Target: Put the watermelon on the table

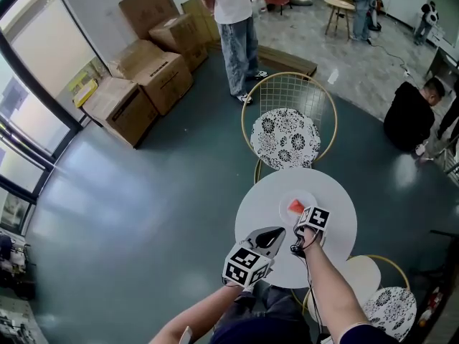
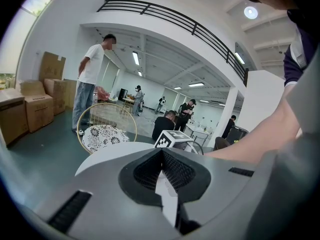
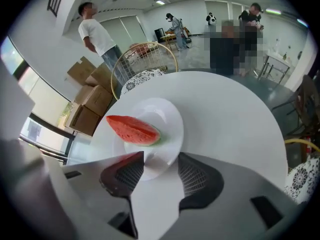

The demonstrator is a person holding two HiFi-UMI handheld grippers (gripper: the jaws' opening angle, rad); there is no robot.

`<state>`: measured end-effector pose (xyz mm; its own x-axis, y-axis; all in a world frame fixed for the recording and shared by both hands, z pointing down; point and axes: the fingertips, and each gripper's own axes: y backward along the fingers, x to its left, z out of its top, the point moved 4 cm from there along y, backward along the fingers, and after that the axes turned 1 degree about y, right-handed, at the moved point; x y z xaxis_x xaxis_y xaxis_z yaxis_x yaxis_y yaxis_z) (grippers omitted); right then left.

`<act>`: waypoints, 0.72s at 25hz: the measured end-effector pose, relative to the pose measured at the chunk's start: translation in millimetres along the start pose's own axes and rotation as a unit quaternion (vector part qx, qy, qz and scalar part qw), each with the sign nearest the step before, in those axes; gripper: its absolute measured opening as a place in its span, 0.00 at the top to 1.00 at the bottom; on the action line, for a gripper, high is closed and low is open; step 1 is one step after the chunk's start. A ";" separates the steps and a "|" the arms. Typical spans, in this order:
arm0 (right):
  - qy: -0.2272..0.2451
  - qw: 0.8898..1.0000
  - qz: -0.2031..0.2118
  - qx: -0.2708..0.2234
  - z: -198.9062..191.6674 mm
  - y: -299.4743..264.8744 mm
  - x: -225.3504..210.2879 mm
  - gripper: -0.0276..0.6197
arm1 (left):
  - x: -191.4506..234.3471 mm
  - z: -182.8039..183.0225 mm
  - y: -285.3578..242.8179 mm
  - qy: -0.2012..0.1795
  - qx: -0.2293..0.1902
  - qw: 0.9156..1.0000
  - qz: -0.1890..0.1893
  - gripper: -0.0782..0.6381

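A red watermelon slice (image 3: 132,129) with a green rind lies on a small white plate (image 3: 167,111) on the round white table (image 3: 235,114). My right gripper (image 3: 161,156) stands open just short of the plate's near rim, pointing steeply down, with nothing between its pads. From the head view the slice (image 1: 295,206) shows just beyond the right gripper (image 1: 302,213). My left gripper (image 1: 275,235) hovers over the table's near left part, jaws together and empty. The left gripper view shows those jaws (image 2: 161,153) closed, with the table top beyond.
A wire-backed chair (image 1: 287,120) with a patterned cushion stands at the table's far side, and another chair (image 1: 391,307) sits at the near right. A person (image 1: 233,27) stands farther off, cardboard boxes (image 1: 143,70) line the left wall, and another person (image 1: 412,113) crouches at right.
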<state>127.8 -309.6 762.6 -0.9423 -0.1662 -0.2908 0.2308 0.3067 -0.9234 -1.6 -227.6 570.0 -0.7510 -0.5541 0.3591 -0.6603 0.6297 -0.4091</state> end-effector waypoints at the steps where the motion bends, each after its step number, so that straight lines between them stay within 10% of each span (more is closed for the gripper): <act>1: 0.007 1.000 -0.009 -0.002 -0.5 1.0 -0.8 0.65 | -0.2 -0.7 1.2 0.000 0.000 1.000 -0.001 0.88; 14: 0.075 0.993 0.035 -0.078 2.8 58.4 0.1 0.65 | 2.1 10.1 7.1 -0.002 -0.017 1.000 -0.015 0.88; 18: 0.117 0.979 0.082 -0.147 7.1 102.7 11.9 0.83 | 0.5 17.9 11.3 -0.005 -0.022 1.000 -0.020 0.88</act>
<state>142.1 -286.7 662.5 -0.9361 0.1156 -0.3322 0.3360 0.5736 -0.7470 -9.4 -230.5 550.5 -0.7241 -0.5844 0.3662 -0.6893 0.6304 -0.3569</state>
